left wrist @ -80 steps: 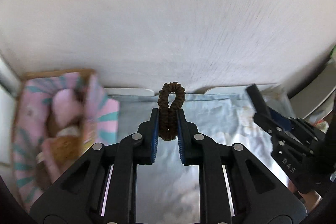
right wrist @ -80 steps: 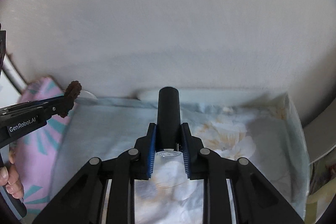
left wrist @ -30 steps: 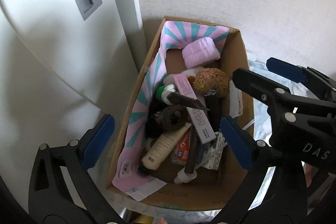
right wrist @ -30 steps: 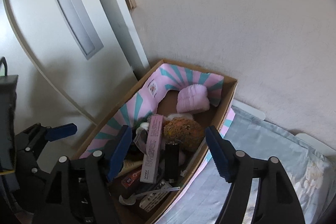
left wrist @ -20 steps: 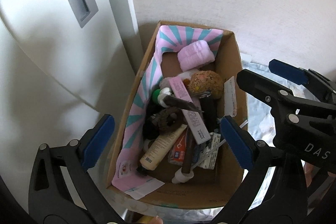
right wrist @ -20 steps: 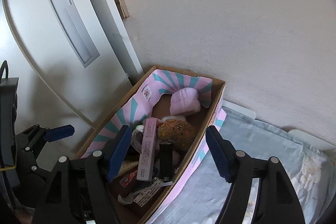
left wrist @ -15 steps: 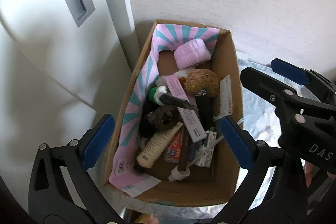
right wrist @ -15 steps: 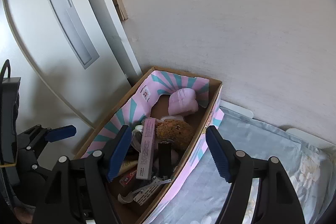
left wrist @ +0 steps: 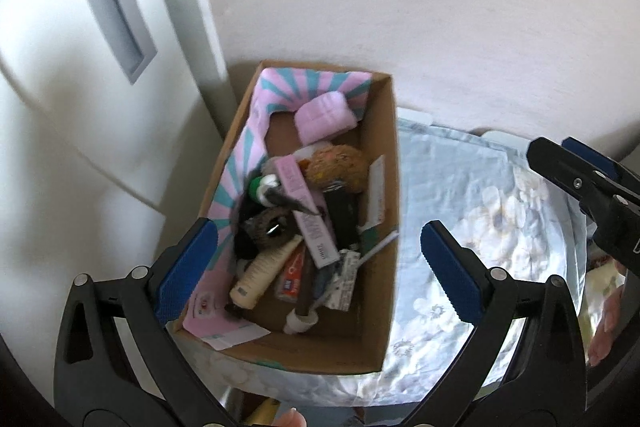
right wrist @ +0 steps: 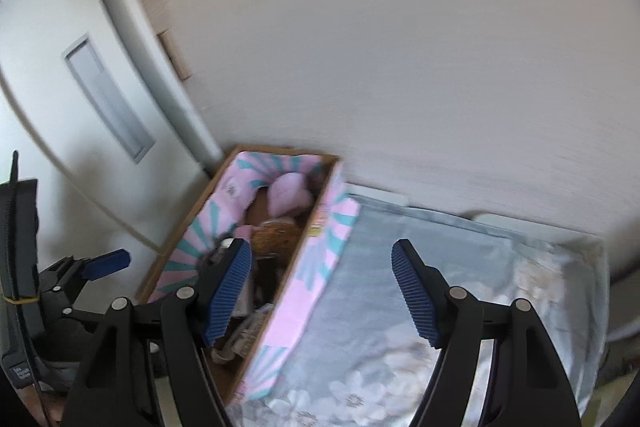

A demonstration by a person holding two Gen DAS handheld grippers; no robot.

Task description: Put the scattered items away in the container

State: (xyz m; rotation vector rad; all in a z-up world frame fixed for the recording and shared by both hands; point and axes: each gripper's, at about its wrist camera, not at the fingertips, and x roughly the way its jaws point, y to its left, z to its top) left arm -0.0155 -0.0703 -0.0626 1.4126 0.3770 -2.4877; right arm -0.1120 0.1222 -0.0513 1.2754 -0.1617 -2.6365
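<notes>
Inside box [left wrist: 384, 187], scrunchie [left wrist: 272, 227]; tools emptied

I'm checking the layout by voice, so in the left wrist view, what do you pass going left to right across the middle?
White door → cardboard box with the toiletries → floral cloth → right gripper at the picture's right edge.
</notes>
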